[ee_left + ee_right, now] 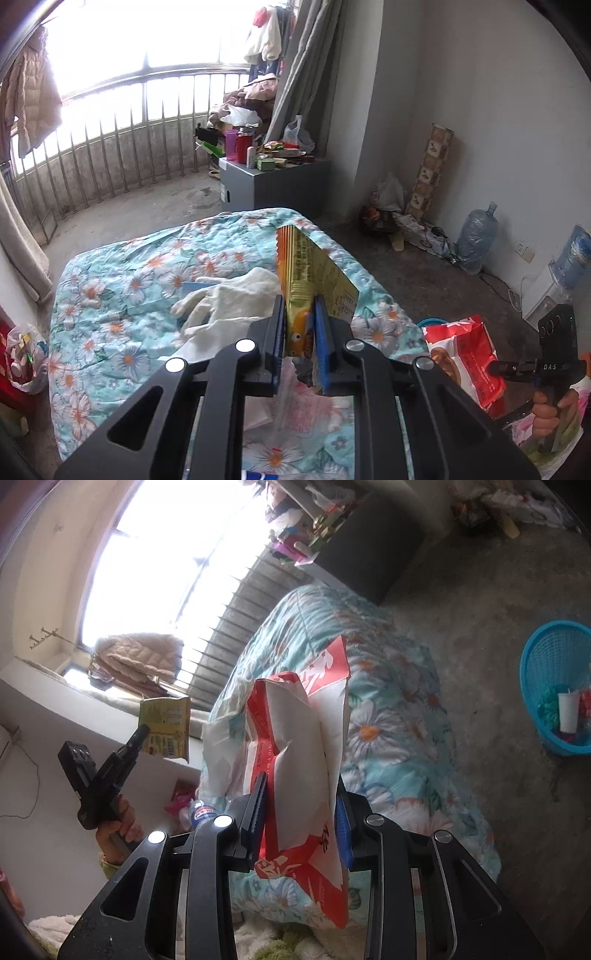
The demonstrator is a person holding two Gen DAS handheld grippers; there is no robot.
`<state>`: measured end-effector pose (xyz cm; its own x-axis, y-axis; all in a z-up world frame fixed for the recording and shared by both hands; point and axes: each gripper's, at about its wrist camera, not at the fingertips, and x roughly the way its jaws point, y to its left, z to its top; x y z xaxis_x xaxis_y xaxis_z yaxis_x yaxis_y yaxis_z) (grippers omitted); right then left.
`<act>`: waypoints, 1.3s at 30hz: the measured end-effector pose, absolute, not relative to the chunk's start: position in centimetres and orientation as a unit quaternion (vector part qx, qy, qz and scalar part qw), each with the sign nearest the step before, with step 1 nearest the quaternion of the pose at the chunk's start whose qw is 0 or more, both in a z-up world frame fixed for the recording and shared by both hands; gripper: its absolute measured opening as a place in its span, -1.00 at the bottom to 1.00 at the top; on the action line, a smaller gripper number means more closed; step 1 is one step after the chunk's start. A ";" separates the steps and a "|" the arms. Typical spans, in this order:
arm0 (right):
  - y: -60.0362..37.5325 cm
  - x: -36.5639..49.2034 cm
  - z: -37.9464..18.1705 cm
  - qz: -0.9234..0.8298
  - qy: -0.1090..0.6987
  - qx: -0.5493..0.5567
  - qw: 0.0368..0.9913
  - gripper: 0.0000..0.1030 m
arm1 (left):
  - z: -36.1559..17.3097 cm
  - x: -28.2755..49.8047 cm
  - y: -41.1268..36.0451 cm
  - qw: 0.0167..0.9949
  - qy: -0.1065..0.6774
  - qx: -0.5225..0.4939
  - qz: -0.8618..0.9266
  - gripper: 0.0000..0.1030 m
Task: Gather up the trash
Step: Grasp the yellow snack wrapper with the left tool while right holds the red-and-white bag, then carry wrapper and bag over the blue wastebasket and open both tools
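Both hands hold trash now, and the place it should go is the blue basket (557,686) on the floor. In the right wrist view the basket sits far to the right of the bed (391,716), well apart from it, and some trash already lies inside. The right tool (301,814) is nearer to the basket than the left one, I think, because the left tool (142,731) shows up on the far left of that same view. The right tool is part way closed on a big red and white bag (299,760). Its two fingers press on the bag's sides, and the bag stands up long and tall out of the tool, above the bed. The left tool (299,332) is squeezed almost shut on a thin yellow wrapper (314,273). The wrapper's long side points up and away from the tool, and it hangs above the flowery blanket (122,295), not touching it. A white glove (229,302) lies on the blanket just left of the wrapper. I think the next move is to carry the bags over to the right, toward the basket, and drop them in.
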<state>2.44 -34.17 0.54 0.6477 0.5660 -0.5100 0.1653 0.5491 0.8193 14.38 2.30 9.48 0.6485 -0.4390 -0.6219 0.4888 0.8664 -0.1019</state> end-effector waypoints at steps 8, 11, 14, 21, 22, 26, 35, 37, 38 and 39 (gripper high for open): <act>-42.8 -1.6 2.9 -0.060 0.355 0.445 0.820 -0.41 | 9.5 16.1 -10.6 0.848 0.371 0.073 -0.372 -0.72; -45.9 -3.0 2.3 -0.143 0.350 0.445 0.812 -0.41 | 7.9 17.2 -16.5 0.815 0.408 0.088 -0.401 -0.72; -48.4 -3.8 0.7 -0.218 0.355 0.437 0.797 -0.39 | 5.7 17.6 -23.5 0.789 0.430 0.126 -0.421 -0.71; -52.5 -3.7 -6.6 -0.294 0.375 0.463 0.748 -0.39 | -3.5 17.2 -37.6 0.728 0.486 0.211 -0.436 -0.69; -53.2 -3.7 -7.9 -0.297 0.379 0.471 0.740 -0.39 | -4.8 17.2 -39.1 0.720 0.494 0.218 -0.435 -0.69; -55.4 -2.4 -12.2 -0.300 0.392 0.496 0.714 -0.39 | -10.4 17.3 -44.2 0.697 0.520 0.250 -0.425 -0.68; -58.7 1.5 -21.8 -0.319 0.405 0.518 0.682 0.23 | -18.7 19.6 -49.6 0.683 0.548 0.282 -0.392 0.07; -59.2 2.1 -24.8 -0.296 0.404 0.559 0.661 0.33 | -19.5 20.0 -49.7 0.683 0.552 0.283 -0.386 0.10; -59.3 2.0 -26.3 -0.286 0.406 0.584 0.643 0.33 | -19.5 20.1 -49.7 0.682 0.554 0.281 -0.386 0.12; -59.4 1.8 -27.3 -0.280 0.404 0.604 0.628 0.33 | -19.5 20.2 -49.6 0.682 0.554 0.280 -0.387 0.16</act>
